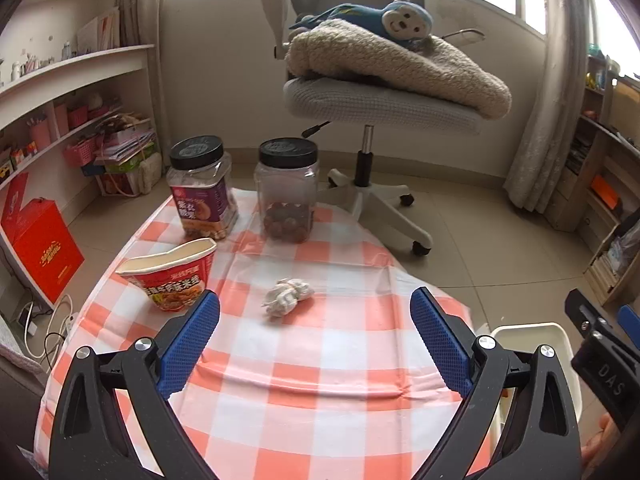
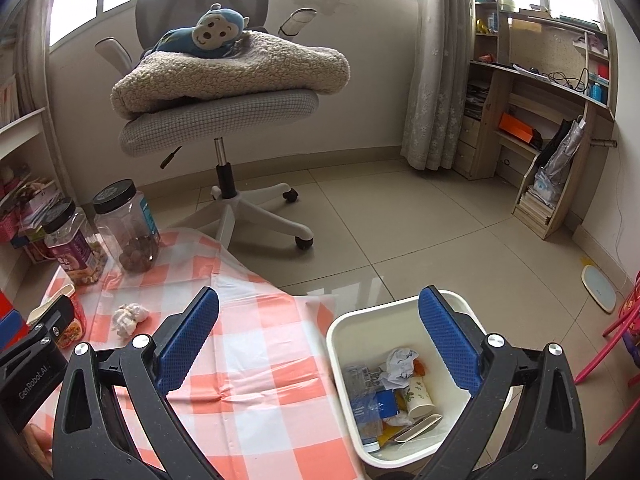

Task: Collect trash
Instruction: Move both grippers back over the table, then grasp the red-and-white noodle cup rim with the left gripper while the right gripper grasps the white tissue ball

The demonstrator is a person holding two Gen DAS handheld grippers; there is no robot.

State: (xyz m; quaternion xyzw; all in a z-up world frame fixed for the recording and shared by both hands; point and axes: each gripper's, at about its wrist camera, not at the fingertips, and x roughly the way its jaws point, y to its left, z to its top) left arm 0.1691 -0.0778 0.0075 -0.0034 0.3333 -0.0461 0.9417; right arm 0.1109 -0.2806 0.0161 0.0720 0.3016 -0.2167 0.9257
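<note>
Left gripper point(image 1: 315, 300) hanging wide open over the orange-and-white checked tablecloth point(image 1: 312, 400), nothing between its blue pads point(image 1: 192, 332). Crumpled white paper wad point(image 1: 287, 297) lying just beyond the fingertips, bare cloth all around it. Red instant-noodle cup point(image 1: 172, 276) sitting left of the wad; two black-lidded clear plastic jars point(image 1: 286, 192) standing at the far edge. Right gripper point(image 2: 319, 300) also spread wide and empty, straddling the cloth's right edge and the white plastic waste bin point(image 2: 348, 344) on the floor, litter already inside. Open tiled floor point(image 2: 400, 232) beyond.
</note>
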